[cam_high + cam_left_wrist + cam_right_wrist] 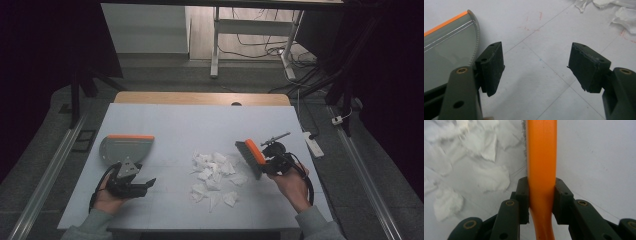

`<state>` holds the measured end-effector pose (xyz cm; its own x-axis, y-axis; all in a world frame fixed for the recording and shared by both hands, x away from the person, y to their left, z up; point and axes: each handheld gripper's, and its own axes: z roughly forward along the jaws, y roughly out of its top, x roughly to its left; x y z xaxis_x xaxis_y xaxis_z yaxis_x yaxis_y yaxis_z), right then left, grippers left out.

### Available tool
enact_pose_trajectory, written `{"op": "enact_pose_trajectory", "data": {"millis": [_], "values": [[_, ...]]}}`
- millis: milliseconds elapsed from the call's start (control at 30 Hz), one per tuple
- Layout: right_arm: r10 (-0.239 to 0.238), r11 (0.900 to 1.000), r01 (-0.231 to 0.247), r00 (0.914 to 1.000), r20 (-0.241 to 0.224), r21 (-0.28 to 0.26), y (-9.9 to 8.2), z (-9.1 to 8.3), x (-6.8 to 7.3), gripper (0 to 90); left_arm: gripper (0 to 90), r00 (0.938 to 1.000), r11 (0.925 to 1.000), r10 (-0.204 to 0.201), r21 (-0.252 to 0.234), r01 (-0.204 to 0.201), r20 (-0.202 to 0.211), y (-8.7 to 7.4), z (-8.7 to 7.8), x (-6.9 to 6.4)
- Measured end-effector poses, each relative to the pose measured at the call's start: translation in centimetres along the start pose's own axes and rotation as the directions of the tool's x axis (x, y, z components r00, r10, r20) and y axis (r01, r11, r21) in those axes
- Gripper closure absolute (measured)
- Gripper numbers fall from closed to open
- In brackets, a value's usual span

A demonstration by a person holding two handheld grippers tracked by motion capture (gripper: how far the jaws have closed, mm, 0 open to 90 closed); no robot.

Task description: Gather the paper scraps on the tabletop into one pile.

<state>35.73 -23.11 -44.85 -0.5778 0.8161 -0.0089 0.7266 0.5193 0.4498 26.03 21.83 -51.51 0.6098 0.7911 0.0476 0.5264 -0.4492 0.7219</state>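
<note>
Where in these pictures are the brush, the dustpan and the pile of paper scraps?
brush (pixel 255 156): high view, on its orange back above the bristles.
dustpan (pixel 126 148): high view, on the grey tray below the orange edge.
paper scraps (pixel 216 176): high view, on the middle of the white pile.

Our left gripper (pixel 145 184): low by our left hand (pixel 107 197), fingers (pixel 491 67) spread apart, nothing between. Our right gripper (pixel 265 161): fingers (pixel 522 195) clamped tight, held in our right hand (pixel 292 187).

Orange-backed brush (pixel 254 156) with grey bristles, white paper scraps (pixel 216 177) left of it, grey orange-edged dustpan (pixel 125 146) beyond, pale grey table (pixel 200 125)
</note>
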Motion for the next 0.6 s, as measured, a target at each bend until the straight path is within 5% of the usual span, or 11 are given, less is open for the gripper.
{"op": "enact_pose_trajectory", "data": {"millis": [200,367,600], "values": [[-0.018,0.9998,0.019,0.9987,-0.048,0.008,-0.4,-0.1,1.3,69.9,29.4,0.9999,0.9999,-0.015,-0.006,0.015,0.000,-0.1,0.0,0.2],[0.014,0.9997,-0.016,0.9937,-0.111,-0.016,-0.8,0.1,2.1,70.0,29.4,1.0000,1.0000,-0.006,-0.007,0.006,-0.002,-0.1,-0.1,0.1],[-0.033,0.9975,0.022,0.9877,-0.153,-0.068,1.6,1.9,4.4,70.0,29.4,1.0000,1.0000,-0.002,0.000,0.002,-0.001,-0.1,0.0,0.2]]}}
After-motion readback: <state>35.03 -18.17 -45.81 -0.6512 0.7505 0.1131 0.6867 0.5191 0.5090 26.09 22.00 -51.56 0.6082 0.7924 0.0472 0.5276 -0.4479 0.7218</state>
